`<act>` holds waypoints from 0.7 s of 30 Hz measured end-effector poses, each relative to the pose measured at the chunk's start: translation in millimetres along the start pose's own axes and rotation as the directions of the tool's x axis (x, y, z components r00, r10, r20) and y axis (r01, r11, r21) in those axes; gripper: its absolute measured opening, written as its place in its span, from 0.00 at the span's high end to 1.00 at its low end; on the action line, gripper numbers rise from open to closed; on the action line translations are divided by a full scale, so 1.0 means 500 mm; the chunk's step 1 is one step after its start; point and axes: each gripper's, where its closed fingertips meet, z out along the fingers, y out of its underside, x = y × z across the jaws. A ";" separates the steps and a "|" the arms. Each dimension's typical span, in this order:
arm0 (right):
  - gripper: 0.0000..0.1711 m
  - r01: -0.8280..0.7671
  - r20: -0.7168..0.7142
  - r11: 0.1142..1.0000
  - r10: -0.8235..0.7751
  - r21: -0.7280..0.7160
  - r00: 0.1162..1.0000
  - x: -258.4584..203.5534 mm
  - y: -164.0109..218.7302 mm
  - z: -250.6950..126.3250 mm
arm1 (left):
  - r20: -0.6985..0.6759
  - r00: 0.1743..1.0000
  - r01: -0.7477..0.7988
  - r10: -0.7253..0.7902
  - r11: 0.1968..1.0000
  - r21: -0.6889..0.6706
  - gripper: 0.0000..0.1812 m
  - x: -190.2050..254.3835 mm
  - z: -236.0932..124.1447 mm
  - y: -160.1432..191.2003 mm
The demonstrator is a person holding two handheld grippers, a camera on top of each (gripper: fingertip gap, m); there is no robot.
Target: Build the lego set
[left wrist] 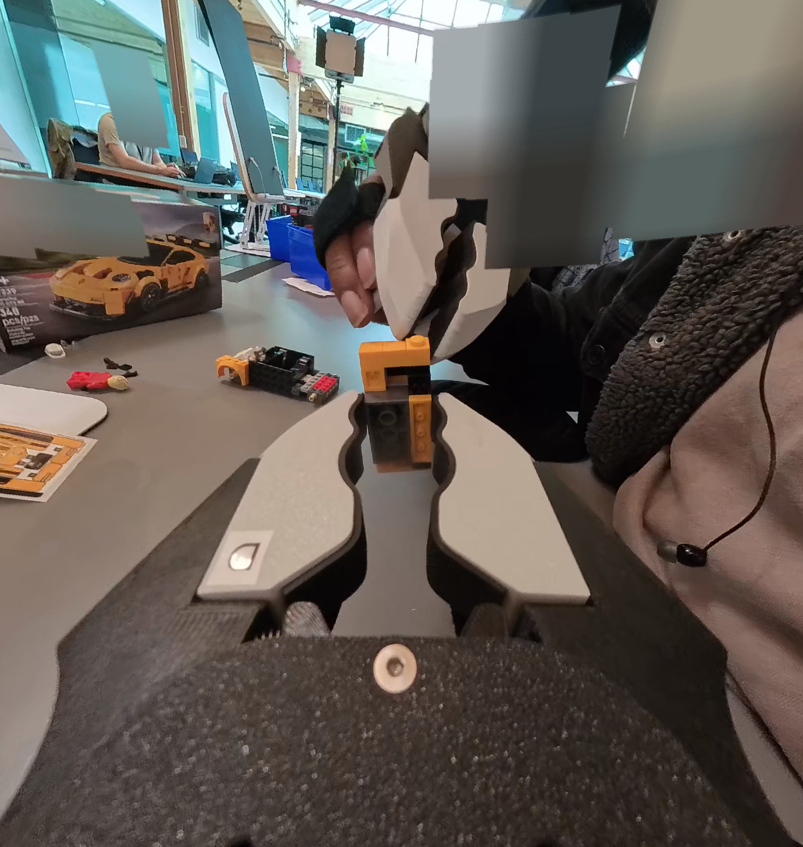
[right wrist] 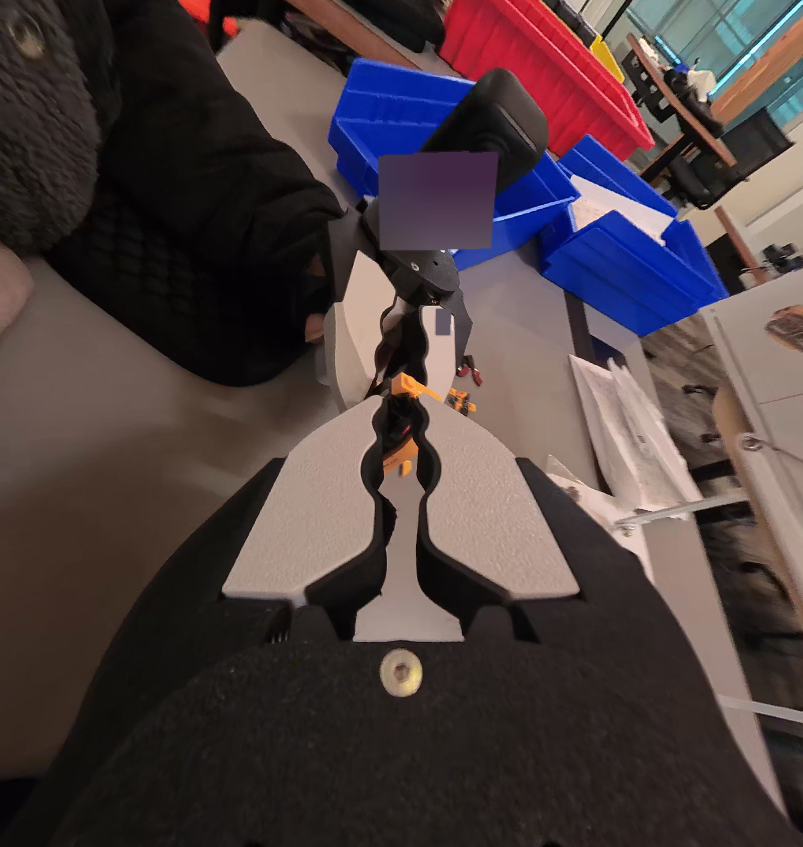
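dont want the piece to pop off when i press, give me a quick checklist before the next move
1. Left gripper clamped on the yellow and black sub-assembly: ok.
2. Right gripper tips resting on the sub-assembly's top: ok.
3. Right gripper shut or open: cannot tell.
4. Sub-assembly upright between the left fingers: ok.
5. Top studs fully seated: cannot tell.
6. Car chassis on the table, apart from the grippers: ok.

Blue bins (right wrist: 610, 270), red bin (right wrist: 541, 68), studio light (left wrist: 340, 50).
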 end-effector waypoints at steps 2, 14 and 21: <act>0.95 0.036 -0.014 0.999 -0.036 -0.010 0.999 0.000 0.002 0.001 | -0.010 0.999 0.031 -0.031 1.000 -0.007 0.85 0.000 0.000 0.002; 0.96 0.134 -0.015 0.990 -0.135 -0.044 0.991 -0.010 0.009 0.000 | -0.165 0.908 0.377 -0.384 0.923 -0.076 0.86 0.019 0.004 0.015; 0.97 0.113 0.011 0.993 -0.113 -0.019 0.994 -0.017 0.004 0.000 | -0.280 0.766 0.568 -0.579 0.813 -0.130 0.86 0.038 0.002 0.013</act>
